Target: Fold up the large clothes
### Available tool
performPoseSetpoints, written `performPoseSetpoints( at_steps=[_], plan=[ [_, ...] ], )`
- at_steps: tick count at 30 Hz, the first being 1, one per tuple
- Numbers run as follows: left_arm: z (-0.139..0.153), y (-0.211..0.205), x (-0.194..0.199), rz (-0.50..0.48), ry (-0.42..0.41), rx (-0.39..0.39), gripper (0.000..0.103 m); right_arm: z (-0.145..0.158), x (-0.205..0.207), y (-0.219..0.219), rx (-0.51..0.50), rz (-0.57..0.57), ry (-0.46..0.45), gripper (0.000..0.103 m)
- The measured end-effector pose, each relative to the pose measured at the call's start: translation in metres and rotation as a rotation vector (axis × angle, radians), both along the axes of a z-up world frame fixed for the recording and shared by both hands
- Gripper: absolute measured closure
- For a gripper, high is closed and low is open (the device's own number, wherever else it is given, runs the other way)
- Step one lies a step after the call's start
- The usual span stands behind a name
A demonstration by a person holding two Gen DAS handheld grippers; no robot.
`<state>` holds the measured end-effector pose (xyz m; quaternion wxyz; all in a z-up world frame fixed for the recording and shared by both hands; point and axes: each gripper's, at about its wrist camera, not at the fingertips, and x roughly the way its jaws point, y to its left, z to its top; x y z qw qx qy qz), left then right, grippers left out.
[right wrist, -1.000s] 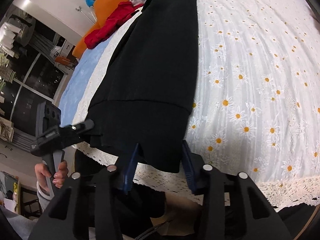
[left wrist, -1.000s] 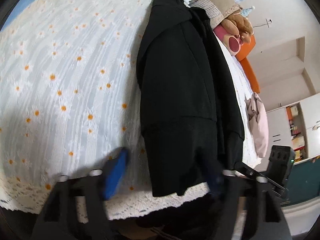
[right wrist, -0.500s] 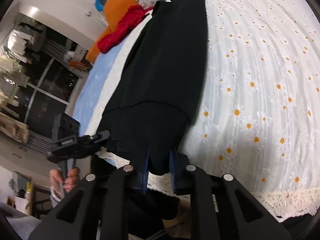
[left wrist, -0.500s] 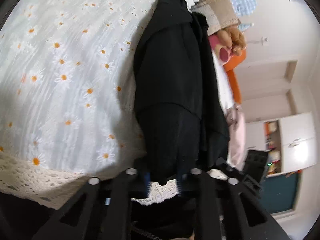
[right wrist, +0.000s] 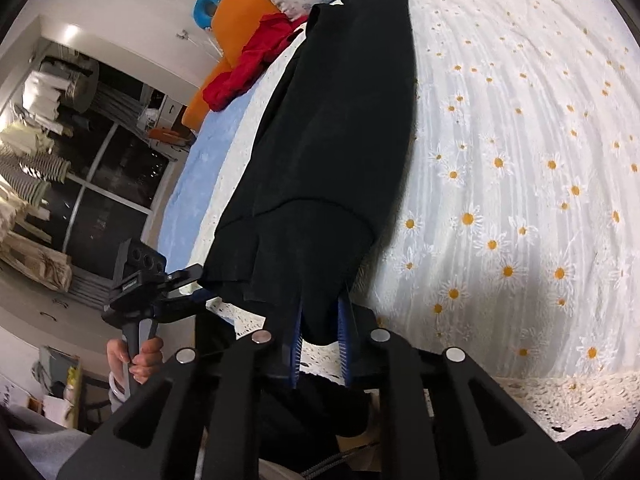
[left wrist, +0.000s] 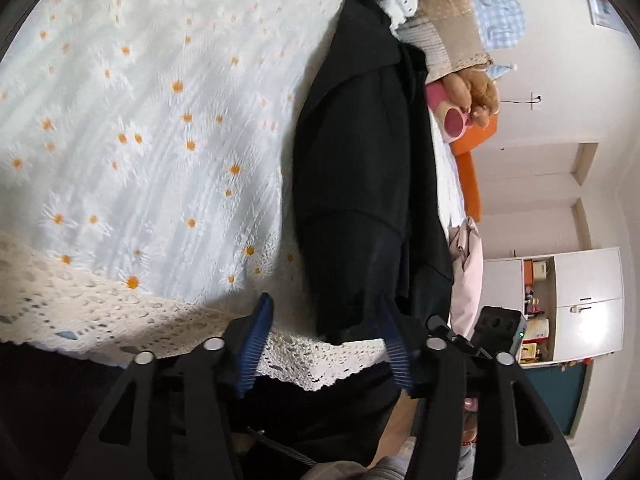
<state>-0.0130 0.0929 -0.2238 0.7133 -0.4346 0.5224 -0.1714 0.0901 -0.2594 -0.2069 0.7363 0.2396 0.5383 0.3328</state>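
A black hooded garment (left wrist: 360,168) lies folded lengthwise on the daisy-print bedspread (left wrist: 140,140), its hem at the near bed edge. It also shows in the right wrist view (right wrist: 344,128). My left gripper (left wrist: 326,340) is open, its blue pads on either side of the hem's corner without pinching it. My right gripper (right wrist: 320,344) is shut on the other corner of the hem. The left gripper (right wrist: 180,292) shows in the right wrist view at the hem's left side.
Pillows and a stuffed toy (left wrist: 472,92) lie at the head of the bed. A pink cloth (left wrist: 468,264) hangs at one bed side, a red garment (right wrist: 248,68) lies at the other. The lace bed edge (left wrist: 120,320) is just ahead of the grippers.
My left gripper was shut on the hem half a second ago and has opened. My right gripper stays shut on the hem. Both views shifted slightly.
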Motion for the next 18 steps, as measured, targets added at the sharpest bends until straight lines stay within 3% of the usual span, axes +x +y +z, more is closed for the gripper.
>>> performPoseSetpoints(
  at_steps=[3,7,9,11,12,16,18],
  plan=[
    [0.008,-0.001,0.003,0.000,-0.026,0.002,0.045,-0.002,0.004,-0.003,0.011,0.007,0.008,0.086],
    [0.010,-0.011,0.010,-0.045,-0.023,0.006,0.055,-0.002,0.004,-0.003,0.004,0.023,-0.006,0.086],
    [0.005,-0.019,0.013,-0.070,-0.007,0.015,0.065,-0.007,0.001,-0.005,0.004,0.025,-0.010,0.088],
    [0.005,-0.025,0.013,-0.079,0.001,0.043,0.084,-0.006,-0.001,-0.006,0.009,0.021,-0.016,0.090],
    [0.007,-0.026,0.013,-0.075,-0.005,0.053,0.086,-0.005,-0.002,-0.007,0.011,0.021,-0.018,0.090],
    [0.015,-0.024,0.016,-0.076,-0.028,0.009,0.089,0.000,0.000,-0.010,0.052,0.031,-0.015,0.091],
    [0.015,-0.020,0.019,-0.070,-0.028,-0.054,0.089,0.000,0.003,-0.010,0.062,0.045,-0.013,0.091]
  ],
)
